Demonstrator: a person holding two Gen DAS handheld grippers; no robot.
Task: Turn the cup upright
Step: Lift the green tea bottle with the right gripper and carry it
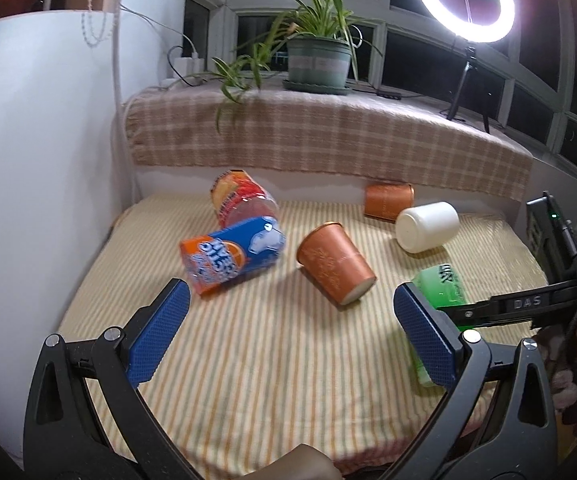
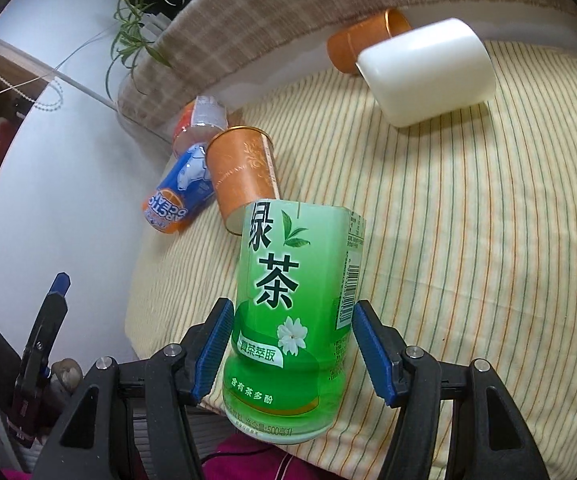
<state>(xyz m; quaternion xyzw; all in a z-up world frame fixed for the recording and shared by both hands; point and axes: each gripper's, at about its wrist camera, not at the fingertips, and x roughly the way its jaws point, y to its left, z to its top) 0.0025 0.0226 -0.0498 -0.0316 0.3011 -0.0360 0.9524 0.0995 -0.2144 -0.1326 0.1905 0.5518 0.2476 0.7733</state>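
Several cups lie on their sides on the striped cloth [image 1: 248, 360]. A green tea cup [image 2: 292, 320] sits between the blue pads of my right gripper [image 2: 292, 348], whose jaws are closed on its sides; in the left wrist view it [image 1: 442, 284] lies at the right, partly hidden. My left gripper [image 1: 288, 336] is open and empty above the cloth. Ahead of it lie an orange cup [image 1: 334, 264] and a blue-and-orange cup [image 1: 230, 256]. A white cup [image 1: 426, 226] lies further back.
A second orange cup [image 1: 388, 201] and a red-orange printed cup [image 1: 240, 200] lie near the back ledge. The ledge, draped in checked cloth [image 1: 328, 136], carries a potted plant [image 1: 318, 64] and a ring light [image 1: 464, 0]. A white wall [image 1: 40, 160] stands to the left.
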